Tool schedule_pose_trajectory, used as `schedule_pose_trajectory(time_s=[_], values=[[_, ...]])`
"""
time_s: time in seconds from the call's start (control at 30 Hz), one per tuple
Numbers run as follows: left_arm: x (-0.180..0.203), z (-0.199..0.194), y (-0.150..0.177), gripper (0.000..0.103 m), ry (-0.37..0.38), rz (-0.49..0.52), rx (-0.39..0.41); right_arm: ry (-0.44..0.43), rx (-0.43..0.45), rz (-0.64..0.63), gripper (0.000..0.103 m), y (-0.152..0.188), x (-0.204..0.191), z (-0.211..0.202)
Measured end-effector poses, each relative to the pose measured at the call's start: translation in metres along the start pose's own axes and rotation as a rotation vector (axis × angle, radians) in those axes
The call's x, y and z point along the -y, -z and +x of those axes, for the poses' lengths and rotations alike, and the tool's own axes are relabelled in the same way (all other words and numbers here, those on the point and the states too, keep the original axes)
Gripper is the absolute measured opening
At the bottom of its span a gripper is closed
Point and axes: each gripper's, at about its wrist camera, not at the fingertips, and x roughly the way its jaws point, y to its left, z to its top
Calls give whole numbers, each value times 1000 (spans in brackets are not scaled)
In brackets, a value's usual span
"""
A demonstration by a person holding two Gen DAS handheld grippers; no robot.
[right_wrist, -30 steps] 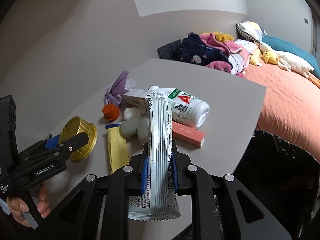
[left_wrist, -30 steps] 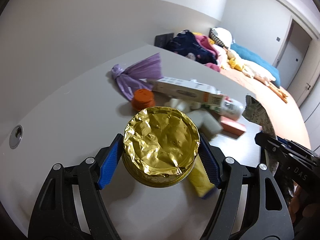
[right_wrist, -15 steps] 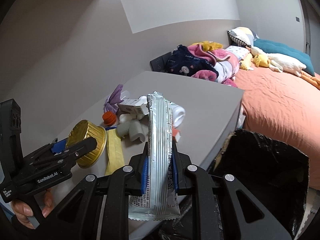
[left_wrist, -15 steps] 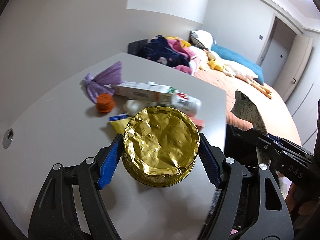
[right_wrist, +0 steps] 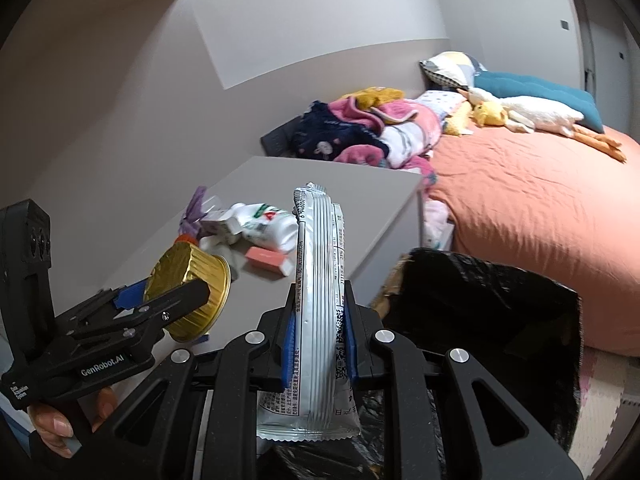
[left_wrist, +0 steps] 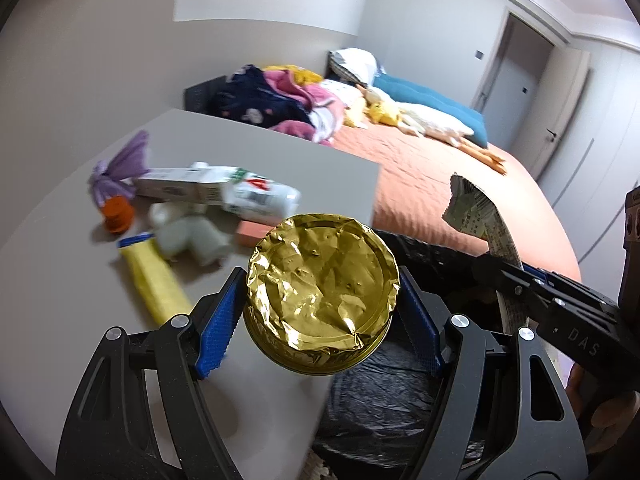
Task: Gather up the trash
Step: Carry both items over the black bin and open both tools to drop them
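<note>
My left gripper is shut on a gold foil cup, its blue pads pressing both sides; the right wrist view shows that gripper with the gold foil cup at lower left. A silver snack wrapper stands upright in my right gripper, which is shut on it. In the left wrist view the silver snack wrapper rises at the right. Both hover at the table's near corner, beside a black trash bag that also shows as the black trash bag below the cup.
On the grey table lie a white bottle, a carton, a purple bag, an orange cap, a yellow packet and a pink box. An orange bed with clothes and plush toys stands behind.
Both grippers have carried their loads away from the pile toward the table's corner. The black trash bag has come into view beneath and beside them. Grips unchanged.
</note>
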Motion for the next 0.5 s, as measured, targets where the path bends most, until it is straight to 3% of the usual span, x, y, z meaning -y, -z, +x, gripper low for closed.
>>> schedule_pose_trajectory(time_s=[0.27, 0.3, 0.33, 0.4, 0.5], values=[[43, 20, -1, 73, 88, 57, -42, 40, 18, 68, 22, 0, 49, -22], [49, 24, -1, 84, 110, 64, -56, 42, 27, 76, 30, -1, 52, -26], [53, 26, -1, 96, 120, 67, -64, 50, 37, 85, 47, -1, 57, -30], [59, 28, -1, 97, 129, 76, -62, 75, 78, 104, 66, 0, 66, -42], [66, 32, 0, 97, 131, 95, -80, 98, 122, 140, 66, -1, 82, -57]])
